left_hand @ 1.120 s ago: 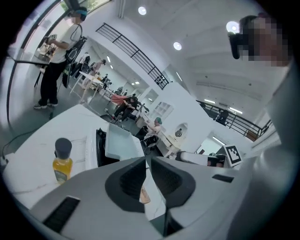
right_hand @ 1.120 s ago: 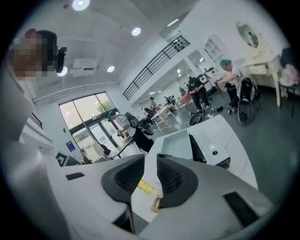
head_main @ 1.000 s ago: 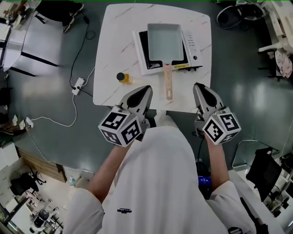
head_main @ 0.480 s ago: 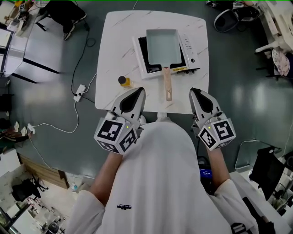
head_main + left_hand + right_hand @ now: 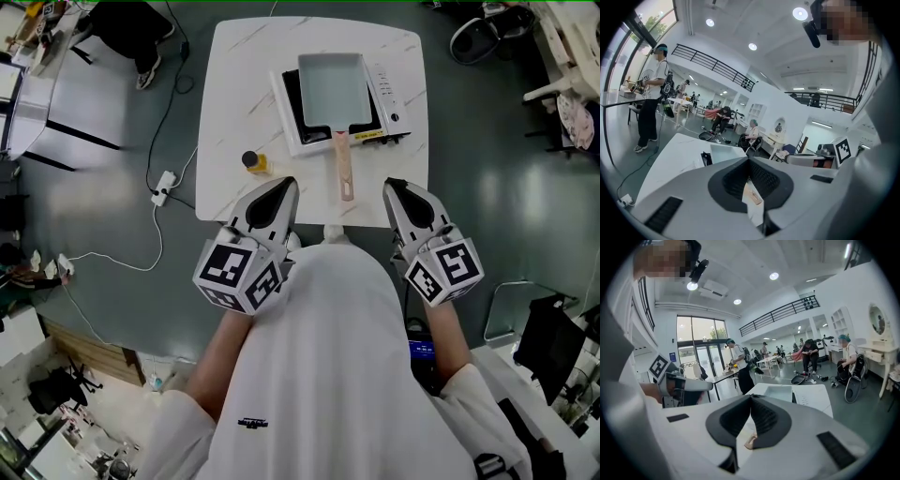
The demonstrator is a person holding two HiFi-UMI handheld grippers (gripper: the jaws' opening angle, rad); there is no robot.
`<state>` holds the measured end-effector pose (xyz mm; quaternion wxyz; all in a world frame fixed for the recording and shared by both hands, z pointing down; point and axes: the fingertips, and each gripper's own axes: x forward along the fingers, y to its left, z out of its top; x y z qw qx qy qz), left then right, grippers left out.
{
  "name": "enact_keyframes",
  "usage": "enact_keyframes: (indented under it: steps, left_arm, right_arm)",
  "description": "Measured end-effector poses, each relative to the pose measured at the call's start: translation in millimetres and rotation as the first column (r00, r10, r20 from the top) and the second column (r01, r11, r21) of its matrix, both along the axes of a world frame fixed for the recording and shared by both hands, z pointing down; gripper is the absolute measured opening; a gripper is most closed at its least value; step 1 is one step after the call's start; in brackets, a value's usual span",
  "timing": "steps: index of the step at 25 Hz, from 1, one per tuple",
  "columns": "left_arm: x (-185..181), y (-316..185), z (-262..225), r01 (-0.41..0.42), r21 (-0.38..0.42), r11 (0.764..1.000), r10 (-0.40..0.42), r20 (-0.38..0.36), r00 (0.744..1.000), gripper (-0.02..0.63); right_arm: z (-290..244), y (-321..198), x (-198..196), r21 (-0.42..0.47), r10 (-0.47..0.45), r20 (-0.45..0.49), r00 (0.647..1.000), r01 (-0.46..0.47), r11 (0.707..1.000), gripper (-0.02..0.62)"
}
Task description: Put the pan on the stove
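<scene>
2 grippers. left hand-held gripper (image 5: 287, 184): clenched, empty. right hand-held gripper (image 5: 390, 186): clenched, empty. Both at near edge of 1 white marble-pattern square desk (image 5: 234, 84). 1 grey rectangular pan (image 5: 331, 89) sits on 1 white-and-black portable stove (image 5: 386, 94), ahead of both. 1 pale wooden handle (image 5: 344, 169) points back between them. 1 small yellow jar with black cap (image 5: 251, 161) just ahead of left.

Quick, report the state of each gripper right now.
Left gripper: closed, holding nothing.
Right gripper: closed, holding nothing.
</scene>
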<state>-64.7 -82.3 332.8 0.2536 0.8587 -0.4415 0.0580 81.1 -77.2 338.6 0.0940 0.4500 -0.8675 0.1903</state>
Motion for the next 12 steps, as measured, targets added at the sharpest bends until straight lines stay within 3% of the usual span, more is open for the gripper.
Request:
enact_keyframes:
  steps: [12]
  left_arm:
    - [0.9, 10.5, 0.2, -0.022, 0.002, 1.000, 0.022, 0.004, 1.000, 0.000]
  right_arm:
    - [-3.4, 10.8, -5.7, 0.008, -0.006, -0.013, 1.000, 0.006, 1.000, 0.005]
